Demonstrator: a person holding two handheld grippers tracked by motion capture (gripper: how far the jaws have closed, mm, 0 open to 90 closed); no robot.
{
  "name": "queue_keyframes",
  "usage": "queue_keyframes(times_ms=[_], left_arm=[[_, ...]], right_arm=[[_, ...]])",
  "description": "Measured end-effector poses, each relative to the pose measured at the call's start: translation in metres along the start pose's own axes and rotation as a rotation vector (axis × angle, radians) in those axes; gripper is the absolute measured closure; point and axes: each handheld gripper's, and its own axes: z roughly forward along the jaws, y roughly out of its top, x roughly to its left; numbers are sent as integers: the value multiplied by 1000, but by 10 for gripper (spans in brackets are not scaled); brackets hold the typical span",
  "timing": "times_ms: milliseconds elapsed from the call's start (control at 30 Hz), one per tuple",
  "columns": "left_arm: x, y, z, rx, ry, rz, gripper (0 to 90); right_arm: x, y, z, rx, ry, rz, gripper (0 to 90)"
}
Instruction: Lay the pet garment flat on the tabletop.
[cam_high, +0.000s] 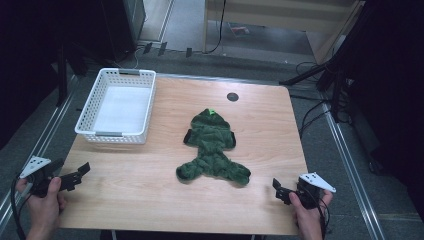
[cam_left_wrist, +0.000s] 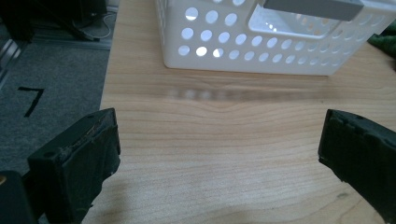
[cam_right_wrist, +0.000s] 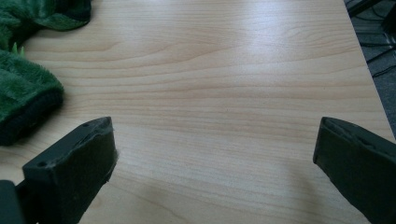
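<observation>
A green fleecy garment (cam_high: 212, 147) with black cuffs lies spread flat in the middle of the wooden table (cam_high: 150, 195); one dark-edged leg end (cam_right_wrist: 25, 100) reaches the left of the right gripper view. A white perforated basket (cam_high: 117, 105) stands at the table's far left, and its near wall (cam_left_wrist: 261, 51) faces the left gripper. My left gripper (cam_high: 75, 176) hovers open at the near left corner, nothing between its fingers (cam_left_wrist: 77, 161). My right gripper (cam_high: 280, 190) is open at the near right, a short way right of the garment's leg.
A small black round disc (cam_high: 232, 97) is set in the table's far edge. Grey carpet with cables and dark stands surrounds the table. Bare wood lies between the basket and the garment, and along the near edge.
</observation>
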Motion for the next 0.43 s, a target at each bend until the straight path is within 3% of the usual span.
queue_keyframes(times_ms=[167, 433], left_arm=[[1, 0, 2, 8, 13, -12, 0], [0, 0, 4, 24, 18, -14, 0]], right_arm=[[-2, 0, 0, 4, -1, 27, 0], [-3, 0, 1, 5, -4, 33, 0]])
